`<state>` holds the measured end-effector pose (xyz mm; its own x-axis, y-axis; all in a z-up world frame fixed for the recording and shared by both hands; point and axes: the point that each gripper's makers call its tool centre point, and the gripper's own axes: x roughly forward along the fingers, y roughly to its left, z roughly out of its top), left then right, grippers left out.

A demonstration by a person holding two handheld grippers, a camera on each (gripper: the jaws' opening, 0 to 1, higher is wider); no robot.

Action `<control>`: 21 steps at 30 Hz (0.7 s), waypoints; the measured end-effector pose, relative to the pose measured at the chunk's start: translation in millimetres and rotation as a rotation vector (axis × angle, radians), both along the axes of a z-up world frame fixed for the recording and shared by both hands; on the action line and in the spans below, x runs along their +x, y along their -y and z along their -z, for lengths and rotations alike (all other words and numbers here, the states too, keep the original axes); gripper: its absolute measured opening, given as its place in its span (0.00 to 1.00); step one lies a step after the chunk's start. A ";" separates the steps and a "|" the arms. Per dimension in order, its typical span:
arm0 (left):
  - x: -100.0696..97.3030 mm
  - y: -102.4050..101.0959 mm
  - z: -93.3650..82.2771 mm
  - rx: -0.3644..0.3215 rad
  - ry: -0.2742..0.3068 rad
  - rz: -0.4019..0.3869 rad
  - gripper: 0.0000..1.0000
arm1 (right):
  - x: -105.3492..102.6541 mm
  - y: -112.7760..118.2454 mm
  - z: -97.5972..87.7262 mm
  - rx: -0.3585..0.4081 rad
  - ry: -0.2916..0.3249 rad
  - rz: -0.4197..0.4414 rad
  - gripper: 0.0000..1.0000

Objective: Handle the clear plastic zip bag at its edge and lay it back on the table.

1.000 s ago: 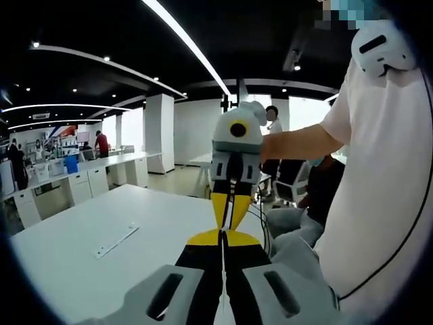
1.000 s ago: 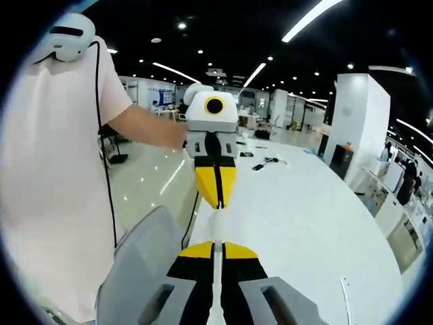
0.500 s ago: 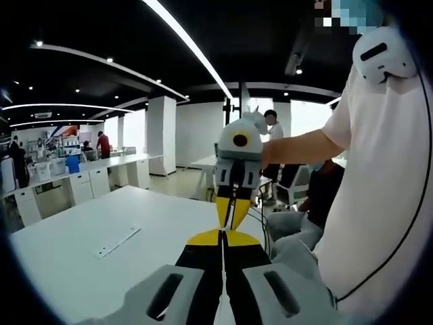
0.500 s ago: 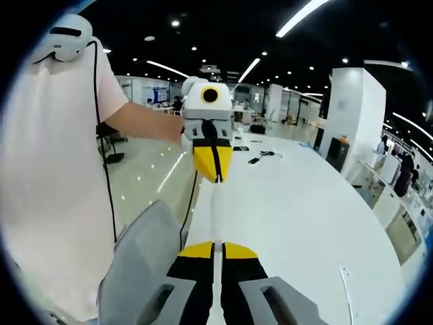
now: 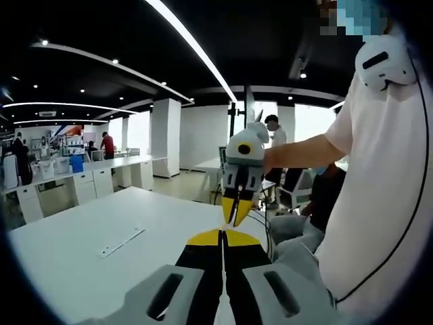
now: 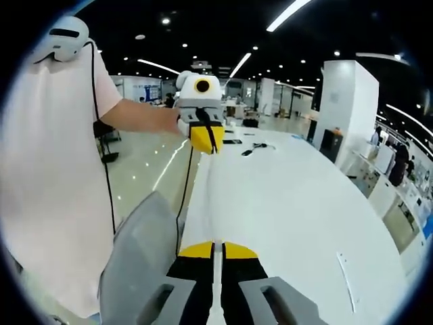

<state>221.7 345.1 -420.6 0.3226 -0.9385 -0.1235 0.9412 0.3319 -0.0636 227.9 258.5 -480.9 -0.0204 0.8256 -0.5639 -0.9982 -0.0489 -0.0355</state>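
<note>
Two grippers faced tip to tip above the white table [image 5: 74, 267]: left gripper [image 5: 222, 234] and right gripper [image 6: 217, 245], each with jaws together. Clear zip bag couldn't be made out; likely pinched between them, can't tell. One white strip [image 5: 120, 242] lay on the table. Probably mid-carry; next, lower and release.

**Where things sit around my two grippers**

My left gripper [image 5: 221, 238] points over the table [image 5: 81, 230], facing my right gripper [image 5: 237, 215], which hangs above the table's near edge. A flat strip [image 5: 120, 242] lies on the tabletop to my left. Seen from my right gripper [image 6: 216, 247], that strip [image 6: 346, 273] lies toward the table's right edge.
</note>
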 end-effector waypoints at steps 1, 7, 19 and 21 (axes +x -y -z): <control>-0.2 -0.3 0.1 0.000 -0.001 0.001 0.00 | 1.0 1.2 -0.6 0.002 0.005 0.003 0.00; 0.6 -2.5 -2.1 -0.006 -0.001 -0.002 0.00 | 3.7 9.4 1.9 -0.016 0.004 0.017 0.00; 3.6 -8.9 -3.4 -0.016 0.001 -0.018 0.00 | 6.8 24.0 4.9 -0.046 0.010 0.036 0.00; 3.5 -9.4 -3.2 -0.016 0.000 -0.019 0.00 | 6.8 24.9 4.8 -0.046 0.007 0.039 0.00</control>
<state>225.2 354.5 -417.4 0.3403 -0.9341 -0.1081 0.9348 0.3485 -0.0692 234.7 233.6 -485.7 0.0149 0.7987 -0.6016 -0.9991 -0.0121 -0.0408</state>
